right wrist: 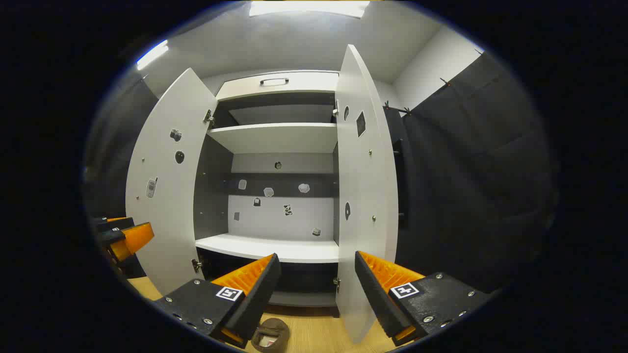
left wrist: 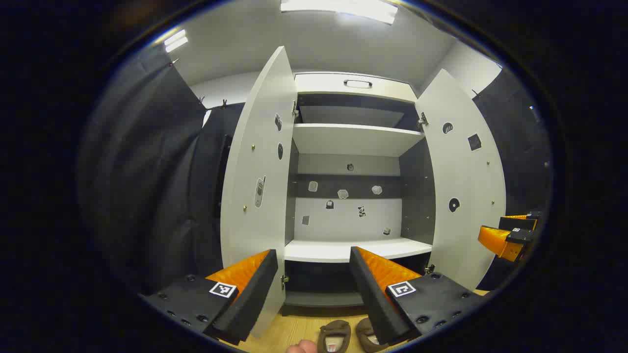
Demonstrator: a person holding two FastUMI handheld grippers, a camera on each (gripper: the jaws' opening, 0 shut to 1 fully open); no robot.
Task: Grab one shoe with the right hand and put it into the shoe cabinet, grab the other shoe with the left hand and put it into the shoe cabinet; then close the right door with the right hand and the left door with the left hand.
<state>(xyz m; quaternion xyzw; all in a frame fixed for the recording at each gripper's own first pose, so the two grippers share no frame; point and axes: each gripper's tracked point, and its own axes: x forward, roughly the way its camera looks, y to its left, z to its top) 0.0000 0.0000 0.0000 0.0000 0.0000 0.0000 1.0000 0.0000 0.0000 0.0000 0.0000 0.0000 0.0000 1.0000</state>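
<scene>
The white shoe cabinet stands ahead with both doors swung wide. Its left door and right door hang open. Two brown shoes lie side by side on the wooden floor in front of it, below my left gripper, which is open and holds nothing. One brown shoe lies under my right gripper, also open and holding nothing. The right gripper appears at the edge of the left gripper view, and the left gripper at the edge of the right gripper view.
The lower shelf and upper shelf are bare. Small stickers dot the back panel and door insides. Black cloth walls flank the cabinet. A fingertip shows at the bottom edge.
</scene>
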